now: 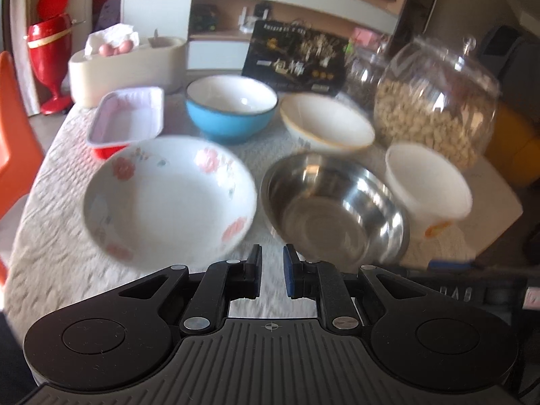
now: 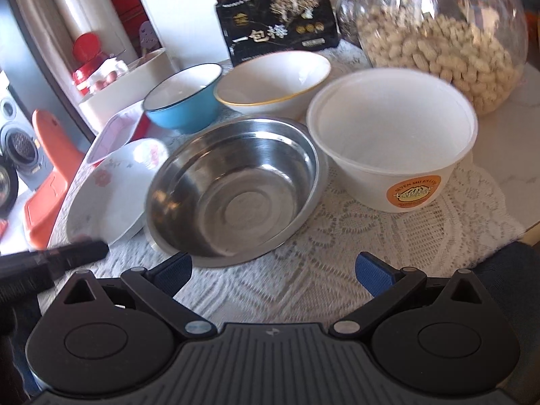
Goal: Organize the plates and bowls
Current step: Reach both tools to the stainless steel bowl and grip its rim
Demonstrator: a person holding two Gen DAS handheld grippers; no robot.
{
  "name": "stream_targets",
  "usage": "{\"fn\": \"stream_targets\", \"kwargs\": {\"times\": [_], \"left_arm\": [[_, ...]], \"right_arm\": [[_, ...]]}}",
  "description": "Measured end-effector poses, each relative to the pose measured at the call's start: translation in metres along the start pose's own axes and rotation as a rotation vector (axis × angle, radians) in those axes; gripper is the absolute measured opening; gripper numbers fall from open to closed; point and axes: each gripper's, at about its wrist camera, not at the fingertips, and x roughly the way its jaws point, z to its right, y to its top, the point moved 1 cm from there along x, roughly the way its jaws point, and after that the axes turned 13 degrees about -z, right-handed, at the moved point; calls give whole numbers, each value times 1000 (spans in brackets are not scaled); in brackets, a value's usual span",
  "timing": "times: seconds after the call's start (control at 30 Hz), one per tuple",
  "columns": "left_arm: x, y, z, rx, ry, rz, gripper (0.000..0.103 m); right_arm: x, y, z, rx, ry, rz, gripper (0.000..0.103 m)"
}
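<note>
A floral deep plate (image 1: 168,195) (image 2: 114,185) lies at the near left of the lace-covered table (image 2: 337,246). Right of it sits a steel bowl (image 1: 334,212) (image 2: 233,189). Behind them stand a blue bowl (image 1: 231,111) (image 2: 184,99) and a white gold-rimmed bowl (image 1: 325,123) (image 2: 273,81). A white paper bowl (image 1: 428,182) (image 2: 391,138) with an orange sticker is at the right. My left gripper (image 1: 272,263) hovers shut and empty before the gap between plate and steel bowl. My right gripper (image 2: 273,265) is open, in front of the steel bowl, holding nothing.
A red rectangular dish (image 1: 126,118) sits at the back left beside a cream holder with eggs (image 1: 128,64). A glass jar of peanuts (image 1: 435,101) (image 2: 442,40) and a black box (image 1: 297,57) (image 2: 280,30) line the back. An orange chair (image 1: 13,128) stands left of the table.
</note>
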Motion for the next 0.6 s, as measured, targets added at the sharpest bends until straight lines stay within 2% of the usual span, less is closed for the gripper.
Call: {"fn": "stream_targets", "kwargs": {"times": [0.07,0.17,0.3,0.47,0.6], "left_arm": [[8,16,-9,13,-60,30,16],[23,38,-18,41,-73,9,16],[40,58,-23,93,-105,-22,16],[70,77,-24,103,-98,-131,17],[88,84,-26,92,-131,-167,17]], "right_arm": [[10,5,10,34,30,-11,103],[24,13,19,72,97,-31,103],[41,21,23,87,141,-50,103],[52,34,21,79,135,-47,103],[56,37,16,19,108,-55,103]]}}
